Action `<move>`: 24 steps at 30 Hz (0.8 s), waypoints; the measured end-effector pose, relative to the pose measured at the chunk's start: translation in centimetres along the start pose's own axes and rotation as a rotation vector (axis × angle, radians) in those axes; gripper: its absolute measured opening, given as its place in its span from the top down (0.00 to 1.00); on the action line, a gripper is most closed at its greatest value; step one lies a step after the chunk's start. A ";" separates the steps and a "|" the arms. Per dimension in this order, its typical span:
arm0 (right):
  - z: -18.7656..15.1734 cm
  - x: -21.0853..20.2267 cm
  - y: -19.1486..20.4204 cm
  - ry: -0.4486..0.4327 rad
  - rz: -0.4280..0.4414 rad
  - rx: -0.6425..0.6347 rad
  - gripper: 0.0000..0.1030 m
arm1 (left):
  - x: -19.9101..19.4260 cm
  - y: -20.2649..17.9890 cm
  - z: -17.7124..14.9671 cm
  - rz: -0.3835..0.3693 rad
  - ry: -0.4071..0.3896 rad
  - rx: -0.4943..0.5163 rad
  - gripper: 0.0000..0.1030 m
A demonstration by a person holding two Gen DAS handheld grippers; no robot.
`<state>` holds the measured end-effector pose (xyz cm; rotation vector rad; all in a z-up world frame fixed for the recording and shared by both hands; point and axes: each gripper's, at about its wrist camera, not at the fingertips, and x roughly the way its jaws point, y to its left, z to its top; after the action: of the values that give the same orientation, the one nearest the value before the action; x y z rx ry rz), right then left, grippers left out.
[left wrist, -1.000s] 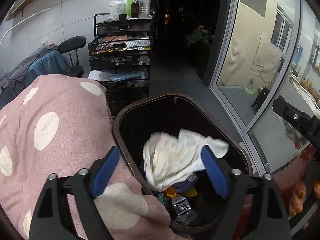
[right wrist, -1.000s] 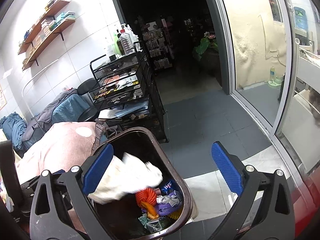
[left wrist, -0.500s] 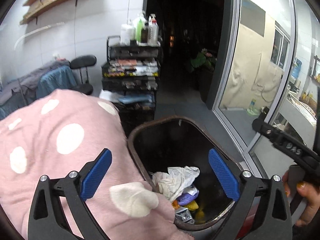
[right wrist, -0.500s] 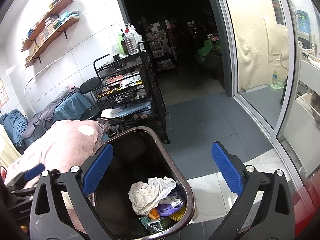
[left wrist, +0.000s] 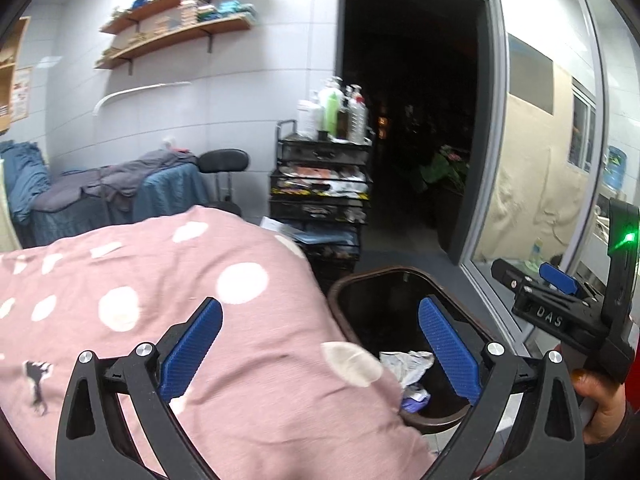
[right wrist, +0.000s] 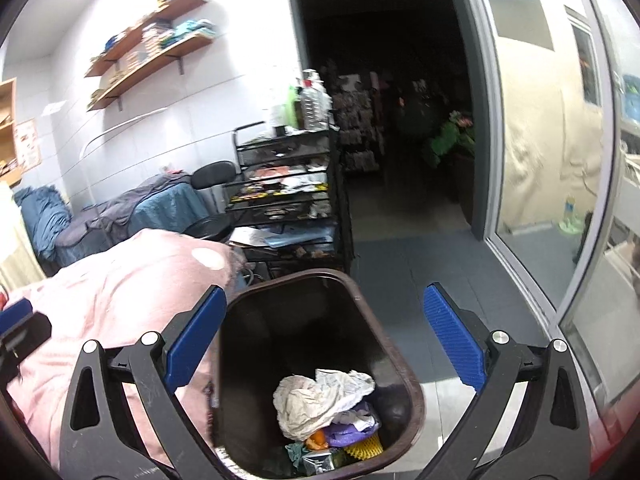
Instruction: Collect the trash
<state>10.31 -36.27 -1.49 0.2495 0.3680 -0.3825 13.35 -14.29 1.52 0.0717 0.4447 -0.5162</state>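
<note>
A crumpled white paper (right wrist: 320,400) lies on top of the other rubbish inside the dark brown bin (right wrist: 404,364). Above the bin, the left gripper (left wrist: 320,354) has just finished opening and now stands wide apart with nothing between its blue pads. The right gripper (right wrist: 324,336) is likewise spread wide and empty, the paper below it in the bin, beside the pink dotted cushion (left wrist: 160,288).

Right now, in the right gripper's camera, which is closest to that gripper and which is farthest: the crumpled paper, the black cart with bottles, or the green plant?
1. Crumpled paper, in the trash bin just beyond the right gripper.
2. Black cart, behind the bin, by the white wall.
3. Green plant, farthest, back in the dark doorway to the right.
</note>
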 end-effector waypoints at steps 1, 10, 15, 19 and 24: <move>-0.1 -0.3 0.9 -0.002 0.027 -0.014 0.05 | -0.5 0.4 -0.1 0.017 -0.010 -0.005 0.05; -1.0 -2.5 6.3 -0.017 0.142 -0.099 0.05 | -3.7 4.4 -1.6 0.135 -0.046 -0.102 0.05; -1.6 -3.6 9.0 -0.024 0.186 -0.141 0.05 | -5.6 6.6 -2.1 0.211 -0.081 -0.150 0.05; -2.2 -4.6 10.8 -0.014 0.243 -0.149 0.05 | -7.3 7.7 -2.5 0.264 -0.121 -0.164 0.05; -3.2 -6.0 12.7 -0.024 0.280 -0.187 0.05 | -8.6 8.5 -3.0 0.298 -0.139 -0.173 0.05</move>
<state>9.33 -21.96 0.08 0.1107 0.3376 -0.0746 9.65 -2.38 2.09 -0.0636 0.3333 -0.1872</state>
